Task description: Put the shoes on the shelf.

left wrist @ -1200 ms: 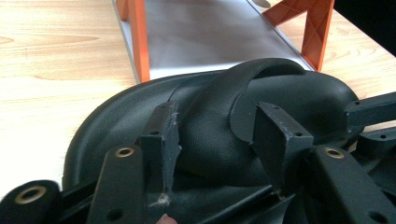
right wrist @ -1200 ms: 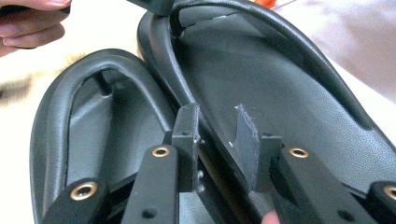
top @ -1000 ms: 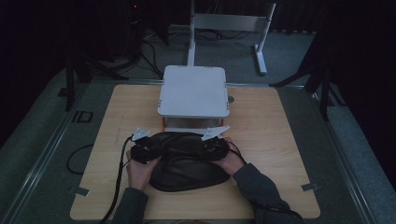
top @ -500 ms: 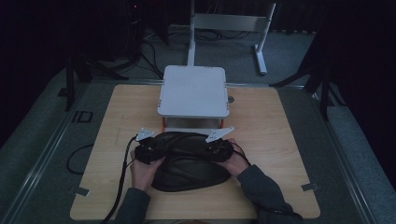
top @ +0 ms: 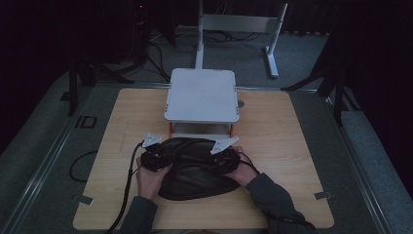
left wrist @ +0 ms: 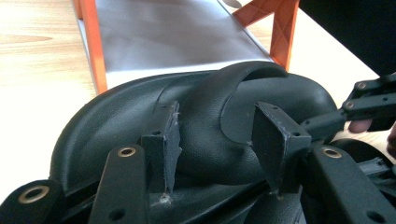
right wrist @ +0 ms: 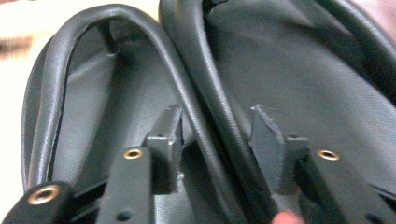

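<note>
Dark room, cables on the floor behind; pale wooden surface [top: 126,126] lit from above. White raised stand [top: 202,95] with orange legs [left wrist: 95,46] at centre. Black leather-like bag [top: 195,168] lies flat on the near side of the stand, its far edge just at the stand's legs, between the person's two hands.

Left tool [left wrist: 215,140]: jaws parted, straddling a raised fold of the bag's flap, not clenched on it. Right tool [right wrist: 217,140]: jaws apart, one of the bag's rounded straps [right wrist: 196,107] running between them, not pinched.

Handling, as judged: material looks soft, pliable, grained, and moderately light; it will sag and fold if lifted by one point. Straps or the thick rolled rim look like the surest holds; broad smooth panels would likely slip.
</note>
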{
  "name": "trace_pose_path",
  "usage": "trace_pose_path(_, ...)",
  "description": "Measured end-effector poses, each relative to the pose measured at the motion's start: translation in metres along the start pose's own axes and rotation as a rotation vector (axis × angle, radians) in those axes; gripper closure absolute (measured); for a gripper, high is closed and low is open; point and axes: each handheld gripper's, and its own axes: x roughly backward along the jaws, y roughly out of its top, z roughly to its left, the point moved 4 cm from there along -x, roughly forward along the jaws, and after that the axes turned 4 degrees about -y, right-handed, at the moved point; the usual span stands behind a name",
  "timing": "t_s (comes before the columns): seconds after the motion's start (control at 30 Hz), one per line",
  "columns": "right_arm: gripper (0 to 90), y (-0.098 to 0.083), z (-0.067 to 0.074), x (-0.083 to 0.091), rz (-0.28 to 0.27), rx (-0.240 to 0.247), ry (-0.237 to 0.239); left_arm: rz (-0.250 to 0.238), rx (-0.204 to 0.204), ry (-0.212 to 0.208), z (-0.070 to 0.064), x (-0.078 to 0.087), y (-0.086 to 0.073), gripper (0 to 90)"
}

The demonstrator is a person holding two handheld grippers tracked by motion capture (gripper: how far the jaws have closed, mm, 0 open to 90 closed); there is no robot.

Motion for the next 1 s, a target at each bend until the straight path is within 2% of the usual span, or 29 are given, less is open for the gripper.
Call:
trace_pose_path(0.17, 66.9, 0.000, 0.002, 0.001, 0.010, 0.017, -0.014, -0.013, -0.007, -0.012, -0.002, 0.002, 0.001, 51.7)
trace_pose_path(0.3, 75.5, 0.000, 0.013, 0.004, 0.020, 0.045, -0.011, -0.031, -0.013, -0.014, -0.003, 0.007, 0.003, 51.3)
trace_pose_path(0.37, 76.2, 0.000, 0.019, 0.005, 0.018, 0.044, -0.031, -0.045, -0.013, -0.014, -0.004, 0.010, 0.005, 51.1)
trace_pose_path(0.43, 76.4, -0.002, 0.021, 0.006, 0.015, 0.028, -0.069, -0.054, -0.018, -0.014, -0.005, 0.014, 0.006, 51.0)
trace_pose_path(0.57, 76.5, -0.006, 0.023, 0.011, -0.003, -0.003, -0.093, -0.079, -0.023, -0.007, -0.005, 0.024, 0.008, 50.7)
trace_pose_path(0.63, 76.5, -0.010, 0.025, 0.020, -0.025, -0.047, -0.138, -0.089, -0.025, -0.004, -0.005, 0.027, 0.009, 50.7)
trace_pose_path(0.7, 76.4, -0.012, 0.023, 0.026, -0.036, -0.079, -0.155, -0.090, -0.032, 0.001, -0.006, 0.029, 0.008, 50.7)
trace_pose_path(0.73, 76.4, -0.012, 0.023, 0.026, -0.036, -0.079, -0.155, -0.090, -0.032, 0.001, -0.006, 0.029, 0.008, 50.6)
trace_pose_path(0.8, 76.4, -0.016, 0.022, 0.032, -0.043, -0.111, -0.196, -0.084, -0.043, 0.013, -0.007, 0.031, 0.007, 50.3)
trace_pose_path(0.97, 76.4, -0.020, 0.021, 0.037, -0.059, -0.156, -0.236, -0.081, -0.052, 0.012, -0.010, 0.033, 0.005, 50.1)
trace_pose_path(1.0, 76.5, -0.023, 0.020, 0.041, -0.072, -0.190, -0.256, -0.082, -0.054, 0.016, -0.010, 0.033, 0.004, 50.1)
